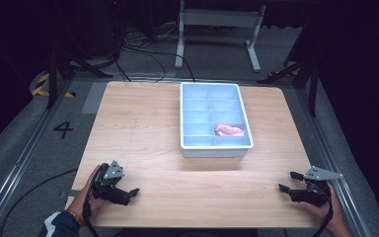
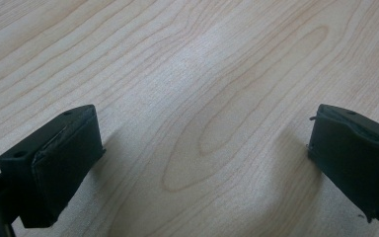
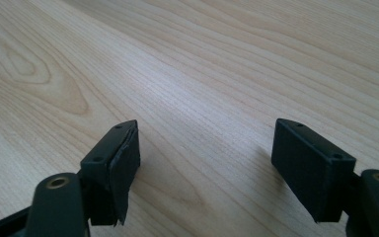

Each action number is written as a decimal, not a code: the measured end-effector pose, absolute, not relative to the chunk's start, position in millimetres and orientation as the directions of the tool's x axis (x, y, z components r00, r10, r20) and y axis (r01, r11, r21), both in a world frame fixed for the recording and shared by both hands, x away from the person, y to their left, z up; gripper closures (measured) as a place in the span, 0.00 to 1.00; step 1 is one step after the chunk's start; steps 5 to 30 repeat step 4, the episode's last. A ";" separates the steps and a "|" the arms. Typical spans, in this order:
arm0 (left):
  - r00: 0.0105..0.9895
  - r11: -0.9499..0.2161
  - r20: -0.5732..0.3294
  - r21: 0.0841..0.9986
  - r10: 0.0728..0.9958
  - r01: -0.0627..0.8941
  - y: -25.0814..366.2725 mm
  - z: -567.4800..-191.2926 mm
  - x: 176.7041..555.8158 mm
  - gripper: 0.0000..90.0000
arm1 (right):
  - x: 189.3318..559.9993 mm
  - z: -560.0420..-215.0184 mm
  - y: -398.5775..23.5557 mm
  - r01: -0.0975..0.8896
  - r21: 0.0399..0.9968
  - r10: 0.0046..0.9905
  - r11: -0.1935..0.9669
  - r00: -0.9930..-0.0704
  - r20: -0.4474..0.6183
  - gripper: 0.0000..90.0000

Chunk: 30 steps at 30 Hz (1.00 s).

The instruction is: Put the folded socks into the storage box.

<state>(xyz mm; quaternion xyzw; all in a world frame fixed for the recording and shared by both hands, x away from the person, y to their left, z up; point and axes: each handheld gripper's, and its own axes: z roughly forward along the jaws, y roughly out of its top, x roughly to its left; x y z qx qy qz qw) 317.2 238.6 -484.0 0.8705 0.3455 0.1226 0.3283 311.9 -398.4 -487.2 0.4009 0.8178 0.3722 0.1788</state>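
At the near left corner of the wooden bench (image 1: 143, 128), left tool (image 1: 128, 193) resting low, jaws spread, nothing between. Farther back, centre-right, pale blue divided tray (image 1: 216, 149) with a pink item (image 1: 229, 131) in its near right compartment. At the near right corner, right tool (image 1: 288, 181), jaws spread, empty.

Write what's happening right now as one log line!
left gripper: open, empty, near table edge | right gripper: open, empty | pink thing: in divided tray
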 end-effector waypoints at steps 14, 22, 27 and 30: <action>0.730 -0.545 -0.014 0.655 0.684 0.523 238.6 -483.9 317.2 0.00 | 311.9 -487.2 -398.4 0.523 0.752 0.789 0.401 -0.614 0.006 0.30; 0.730 -0.545 -0.014 0.655 0.684 0.523 238.6 -483.9 317.2 0.00 | 311.9 -487.2 -398.4 0.523 0.752 0.789 0.401 -0.614 0.006 0.30; 0.730 -0.545 -0.014 0.655 0.684 0.523 238.6 -483.9 317.2 0.00 | 311.9 -487.2 -398.4 0.523 0.752 0.789 0.401 -0.614 0.006 0.30; 0.730 -0.545 -0.014 0.655 0.684 0.523 238.6 -483.9 317.2 0.00 | 311.9 -487.2 -398.4 0.523 0.752 0.789 0.401 -0.614 0.006 0.30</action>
